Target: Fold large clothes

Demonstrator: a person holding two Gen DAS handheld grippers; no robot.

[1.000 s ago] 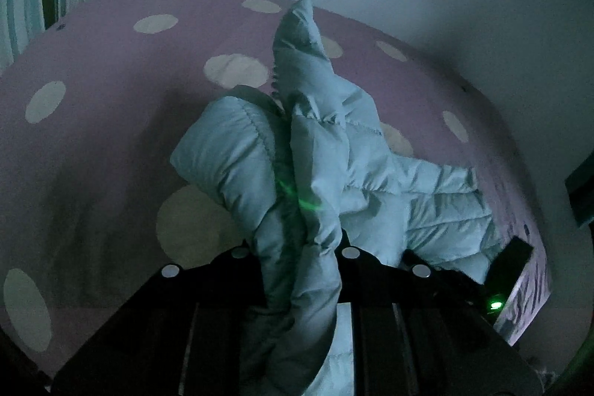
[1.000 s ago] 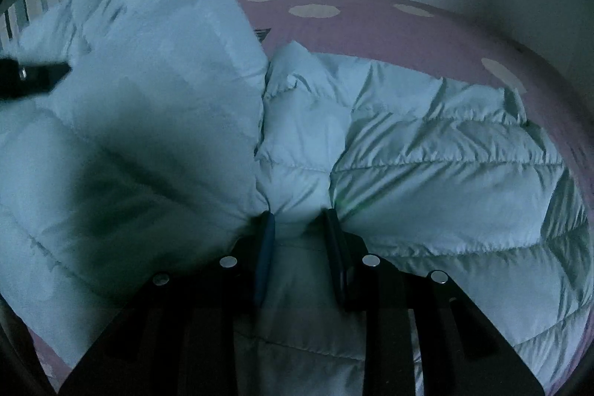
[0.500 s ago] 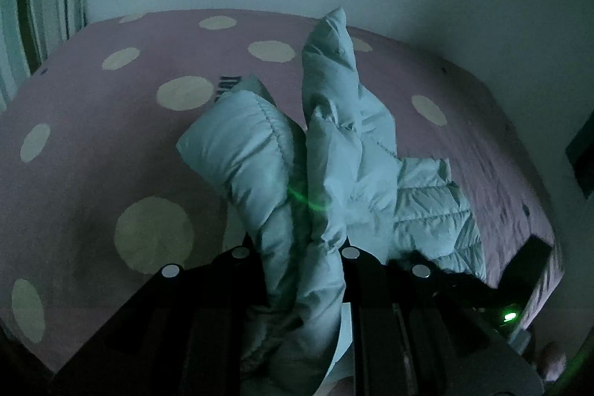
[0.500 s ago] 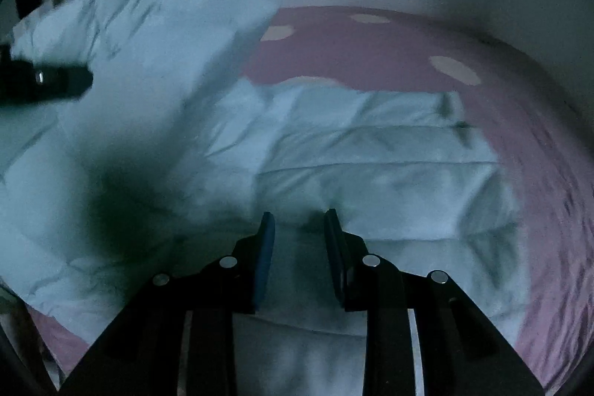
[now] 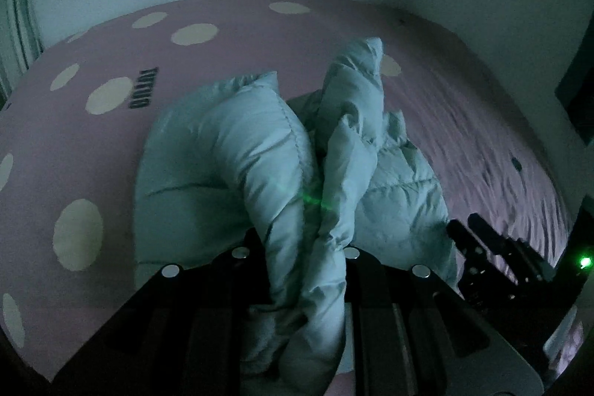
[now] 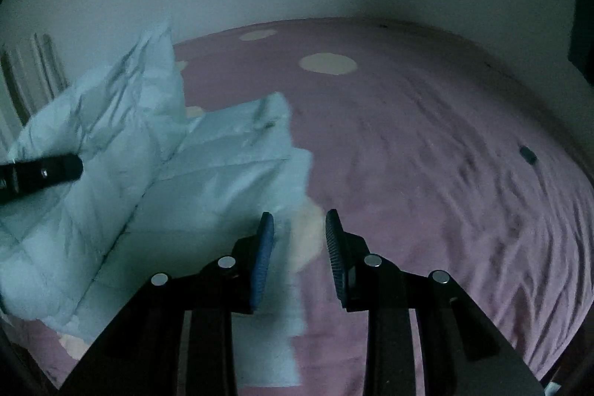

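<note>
The left gripper (image 5: 306, 247) is clamped on a bunched fold of the pale quilted jacket (image 5: 222, 154), which is lifted above the pink spotted bedspread (image 5: 74, 136), its far part trailing down onto the bed. To the right, the right gripper (image 6: 299, 229) hangs with its jaws apart, holding nothing, over the jacket's right edge.

Two close wrist views over the bed (image 5: 92, 173), both sharing the jacket (image 6: 193, 180).
</note>
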